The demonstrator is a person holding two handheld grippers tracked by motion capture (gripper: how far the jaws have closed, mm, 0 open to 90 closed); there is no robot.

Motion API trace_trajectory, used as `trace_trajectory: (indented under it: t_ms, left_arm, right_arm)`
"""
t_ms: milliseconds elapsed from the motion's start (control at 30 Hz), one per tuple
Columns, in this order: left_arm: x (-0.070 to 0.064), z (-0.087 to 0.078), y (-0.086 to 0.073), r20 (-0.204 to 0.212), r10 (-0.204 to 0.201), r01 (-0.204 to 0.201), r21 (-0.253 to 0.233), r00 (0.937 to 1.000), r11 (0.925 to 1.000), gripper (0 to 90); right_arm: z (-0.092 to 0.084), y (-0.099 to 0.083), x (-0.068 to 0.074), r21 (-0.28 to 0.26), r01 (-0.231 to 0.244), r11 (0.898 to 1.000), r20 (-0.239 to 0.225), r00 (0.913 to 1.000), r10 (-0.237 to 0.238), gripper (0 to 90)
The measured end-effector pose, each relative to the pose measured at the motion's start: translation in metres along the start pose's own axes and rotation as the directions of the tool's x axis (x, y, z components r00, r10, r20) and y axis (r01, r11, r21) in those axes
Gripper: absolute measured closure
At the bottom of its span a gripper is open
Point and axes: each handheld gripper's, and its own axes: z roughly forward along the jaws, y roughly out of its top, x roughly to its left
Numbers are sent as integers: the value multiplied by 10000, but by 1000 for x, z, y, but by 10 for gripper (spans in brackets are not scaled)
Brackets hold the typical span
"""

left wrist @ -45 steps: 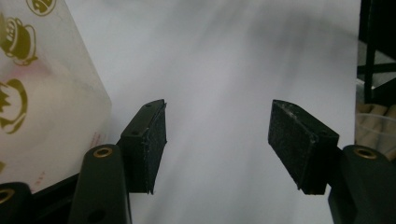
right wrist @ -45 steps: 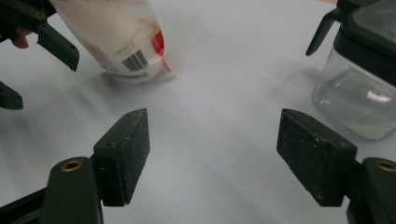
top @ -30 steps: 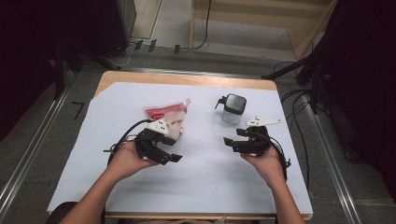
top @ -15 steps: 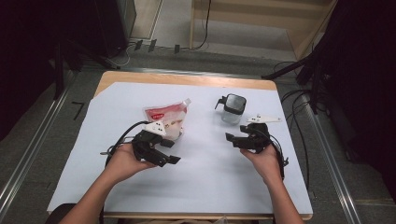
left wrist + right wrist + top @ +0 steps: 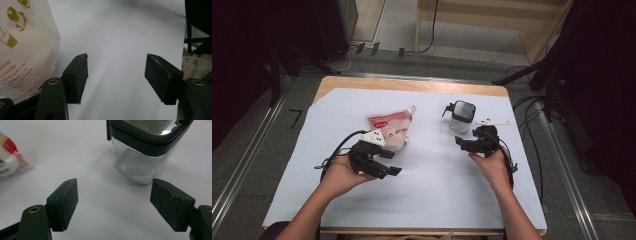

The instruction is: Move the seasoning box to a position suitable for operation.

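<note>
A white refill pouch (image 5: pixel 389 129) with red print lies flat at mid-table; its printed side (image 5: pixel 22 50) and red corner (image 5: pixel 10 157) show close up. A clear jar (image 5: pixel 461 116) with a black lid stands upright to its right. My left gripper (image 5: pixel 391 161) is open just in front of the pouch, its jaws (image 5: pixel 117 60) over bare white sheet after closing a little. My right gripper (image 5: pixel 460 143) is open, and its jaws have just been opening with nothing between them. It (image 5: pixel 115 183) points at the jar (image 5: pixel 142 157), a short way off.
A white sheet (image 5: pixel 437 190) covers the wooden table (image 5: pixel 412 84). Black cables (image 5: pixel 532 107) trail off the right edge. Dark stands and metal floor rails flank the table on both sides.
My right gripper has moved away from the person toward the jar, and its jaws stand wider. The left hand has stayed in place by the pouch.
</note>
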Motion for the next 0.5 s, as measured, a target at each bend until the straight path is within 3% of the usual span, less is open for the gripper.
trace_trajectory:
  t_ms: [300, 367, 433, 500]
  left_arm:
    - [-2, 2, 1, 90, 176, -176, -20, 9998, 9998, 370]
    - [-5, 2, 2, 53, 227, -226, -44, 9997, 9997, 365]
    - [-6, 4, 1, 78, 374, -374, -9, 9993, 9993, 364]
    - [-5, 4, 1, 122, 351, -351, 26, 9993, 9994, 364]
  right_arm:
    - [12, 3, -2, -274, -303, 9992, 424, 9986, 315, 194]
    - [16, 5, 0, -341, -550, 9979, 609, 9965, 570, 167]
    - [20, 7, 2, -248, -505, 9984, 881, 9947, 525, 135]
    - [22, 10, 3, -481, -688, 9965, 1061, 9916, 736, 136]
